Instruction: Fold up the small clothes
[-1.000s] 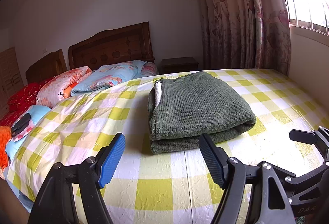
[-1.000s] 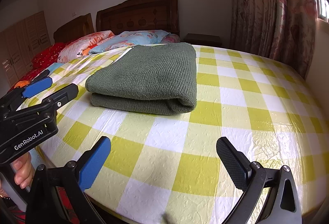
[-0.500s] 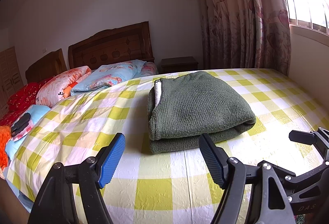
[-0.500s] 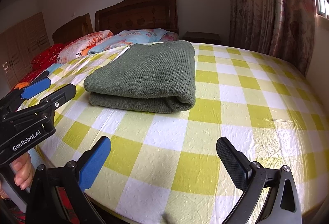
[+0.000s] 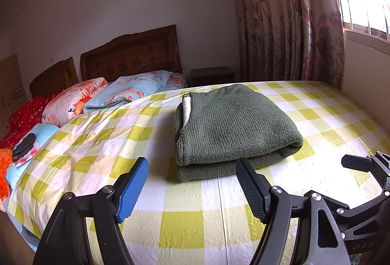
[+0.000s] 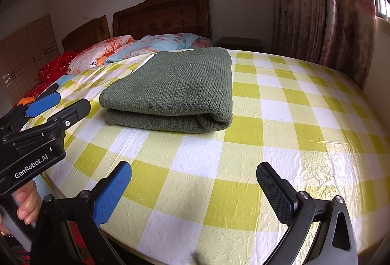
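Observation:
A dark green knitted garment (image 5: 234,128) lies folded into a thick rectangle on the yellow-and-white checked bed cover (image 5: 102,143); a strip of white lining shows at its left edge. In the right wrist view the same garment (image 6: 175,87) sits in the middle of the cover (image 6: 280,118). My left gripper (image 5: 192,182) hovers just short of the garment's near edge, open, nothing between its fingers. My right gripper (image 6: 195,189) is open over bare cover, well short of the garment. The left gripper's body (image 6: 41,123) shows at the left of the right wrist view, held by a hand (image 6: 26,204).
Floral pillows (image 5: 126,89) and a red quilt (image 5: 26,109) lie at the wooden headboards (image 5: 131,55). A small dark object (image 5: 24,143) rests on a blue cloth at the left. A nightstand (image 5: 212,75), curtains (image 5: 287,16) and a window wall bound the far right.

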Demonstrator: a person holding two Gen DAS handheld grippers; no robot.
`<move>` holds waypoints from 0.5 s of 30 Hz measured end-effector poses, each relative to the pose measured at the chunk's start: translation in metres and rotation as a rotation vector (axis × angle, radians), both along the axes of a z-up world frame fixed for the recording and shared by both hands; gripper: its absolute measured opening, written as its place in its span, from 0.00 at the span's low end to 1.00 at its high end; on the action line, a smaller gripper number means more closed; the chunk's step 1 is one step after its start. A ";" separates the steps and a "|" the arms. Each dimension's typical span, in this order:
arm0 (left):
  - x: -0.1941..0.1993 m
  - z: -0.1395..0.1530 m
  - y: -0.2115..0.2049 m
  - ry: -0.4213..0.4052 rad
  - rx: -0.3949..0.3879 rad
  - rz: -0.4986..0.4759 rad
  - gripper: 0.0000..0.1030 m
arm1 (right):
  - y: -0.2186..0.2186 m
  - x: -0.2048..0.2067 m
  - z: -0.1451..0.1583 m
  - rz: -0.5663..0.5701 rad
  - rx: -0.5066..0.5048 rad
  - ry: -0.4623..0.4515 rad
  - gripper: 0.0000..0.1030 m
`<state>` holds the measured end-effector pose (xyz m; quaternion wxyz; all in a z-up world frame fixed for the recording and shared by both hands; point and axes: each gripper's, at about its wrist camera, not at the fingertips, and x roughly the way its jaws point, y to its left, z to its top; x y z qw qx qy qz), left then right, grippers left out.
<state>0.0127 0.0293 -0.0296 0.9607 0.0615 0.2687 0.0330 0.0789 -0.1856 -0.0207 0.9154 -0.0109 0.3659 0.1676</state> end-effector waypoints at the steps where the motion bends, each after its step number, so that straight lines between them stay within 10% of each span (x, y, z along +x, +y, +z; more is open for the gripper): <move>1: 0.000 0.000 0.000 0.000 0.000 0.000 0.73 | 0.000 0.000 0.000 -0.001 0.000 -0.001 1.00; 15: 0.001 -0.003 0.000 0.009 -0.007 -0.007 0.73 | 0.001 0.001 -0.002 0.002 0.002 0.009 1.00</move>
